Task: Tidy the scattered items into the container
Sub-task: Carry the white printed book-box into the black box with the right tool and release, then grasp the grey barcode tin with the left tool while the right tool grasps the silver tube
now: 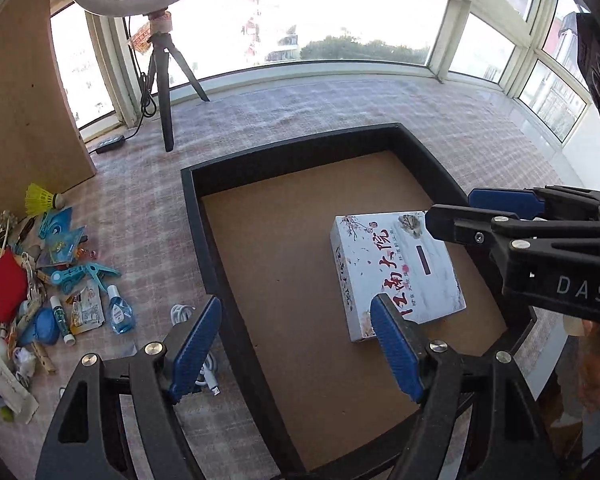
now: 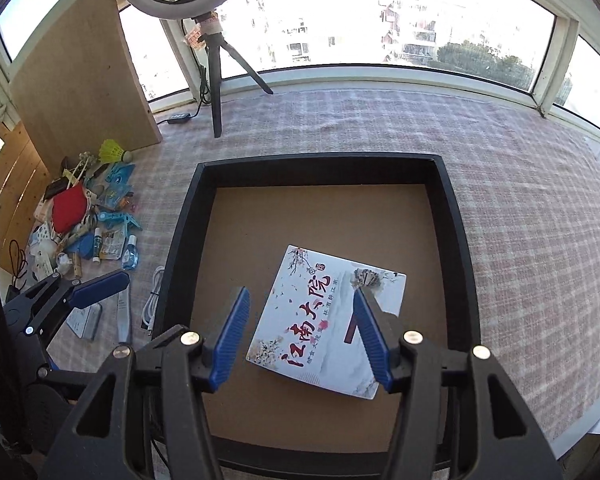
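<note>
We hold both grippers, left and right, spread and empty over the tray, where the box lies flat. Reaching left, we could snag the cable by the rim or scatter the pile. Checked cloth, bright windows behind

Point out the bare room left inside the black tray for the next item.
The tray floor is bare along its far wall and down its left side, bordered by the white box lying near the right front. Outside, the checked cloth right of the tray is free. It is crowded left of the tray, at the pile of small items.
</note>
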`<state>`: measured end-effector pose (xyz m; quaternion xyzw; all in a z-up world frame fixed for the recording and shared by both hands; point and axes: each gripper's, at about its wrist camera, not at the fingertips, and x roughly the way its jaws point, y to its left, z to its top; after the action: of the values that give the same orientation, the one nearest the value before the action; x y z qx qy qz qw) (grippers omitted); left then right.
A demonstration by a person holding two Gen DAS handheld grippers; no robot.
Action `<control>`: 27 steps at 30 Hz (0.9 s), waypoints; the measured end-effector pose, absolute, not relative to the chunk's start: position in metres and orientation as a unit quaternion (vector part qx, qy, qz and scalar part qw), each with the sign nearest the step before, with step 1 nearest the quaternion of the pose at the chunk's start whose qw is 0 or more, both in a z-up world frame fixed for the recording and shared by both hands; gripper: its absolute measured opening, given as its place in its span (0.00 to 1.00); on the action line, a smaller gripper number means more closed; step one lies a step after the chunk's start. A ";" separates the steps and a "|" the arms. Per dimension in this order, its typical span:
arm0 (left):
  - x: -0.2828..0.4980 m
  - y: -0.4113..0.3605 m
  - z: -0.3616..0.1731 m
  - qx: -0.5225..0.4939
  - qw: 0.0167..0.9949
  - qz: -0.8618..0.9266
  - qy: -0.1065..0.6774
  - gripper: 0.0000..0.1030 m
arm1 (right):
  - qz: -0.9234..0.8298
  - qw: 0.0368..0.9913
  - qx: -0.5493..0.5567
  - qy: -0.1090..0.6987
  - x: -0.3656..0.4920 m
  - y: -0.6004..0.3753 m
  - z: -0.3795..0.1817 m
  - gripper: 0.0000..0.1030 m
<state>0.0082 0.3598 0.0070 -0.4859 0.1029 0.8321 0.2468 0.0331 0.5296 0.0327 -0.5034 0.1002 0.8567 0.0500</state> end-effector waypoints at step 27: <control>-0.005 0.136 -0.077 -0.565 0.009 0.824 0.030 0.73 | 0.779 -0.156 -0.607 0.010 -0.048 0.315 -0.064 0.44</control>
<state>-0.0046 0.1357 -0.0768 -0.5652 0.0303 0.8243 0.0094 -0.0481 0.3147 -0.0635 -0.6073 0.0100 0.7790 -0.1557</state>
